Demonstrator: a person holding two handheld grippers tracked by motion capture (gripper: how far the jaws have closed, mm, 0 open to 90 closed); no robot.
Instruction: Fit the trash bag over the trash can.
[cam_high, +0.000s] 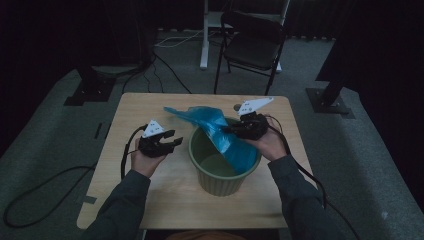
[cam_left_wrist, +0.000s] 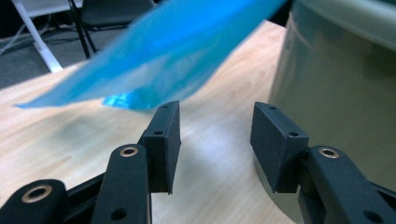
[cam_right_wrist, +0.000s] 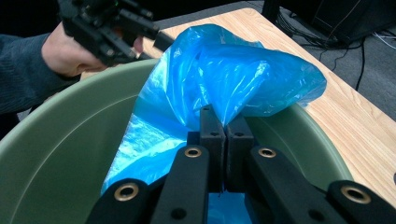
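Pinching the blue bag (cam_right_wrist: 224, 84) over the bin (cam_right_wrist: 70, 140), right hand-held gripper (cam_right_wrist: 226, 123) pressed together.

L gripper (cam_high: 167, 142) held low w/ jaws spread wide, nothing between em. R gripper (cam_high: 231, 129) jaws pinched tight together, both forearms reaching in from below.

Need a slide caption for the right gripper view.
Right gripper pinches a blue plastic bag over the green bucket.
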